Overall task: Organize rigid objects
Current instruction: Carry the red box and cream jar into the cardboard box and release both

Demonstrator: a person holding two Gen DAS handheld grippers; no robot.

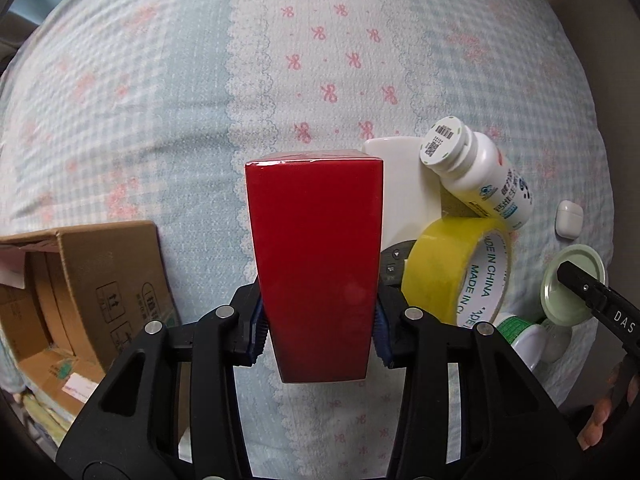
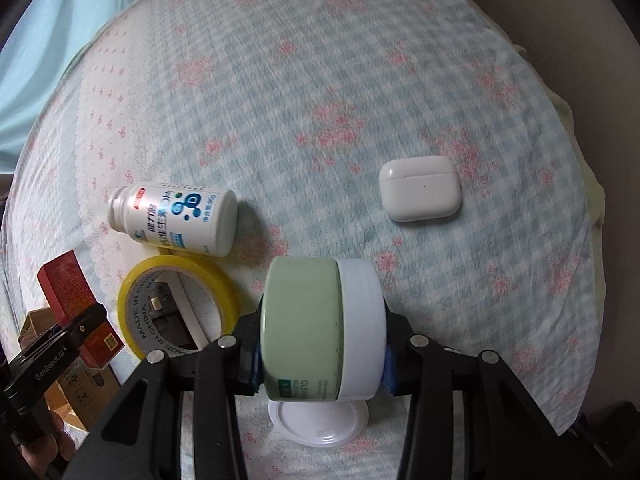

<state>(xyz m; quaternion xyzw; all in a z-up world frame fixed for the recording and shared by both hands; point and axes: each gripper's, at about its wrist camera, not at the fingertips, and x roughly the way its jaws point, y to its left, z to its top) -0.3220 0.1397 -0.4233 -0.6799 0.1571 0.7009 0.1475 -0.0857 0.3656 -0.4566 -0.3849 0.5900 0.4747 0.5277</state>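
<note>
Bed cover (image 1: 160, 100) with blue checks and pink bows, and my two grabbers holding things above it.

At the left edge I see an open cardboard box (image 1: 104, 280). My left grabber (image 1: 318, 332) pinches a tall red box (image 1: 316, 264) by its sides, lifted off the cover. Beside it lies a roll of yellow tape (image 2: 176, 304), touching a white pill bottle (image 2: 180, 220) on its side. My right grabber (image 2: 322, 364) pinches a round jar (image 2: 320, 320) with a green lid. A small white earbud case (image 2: 420, 188) lies well apart.
</note>
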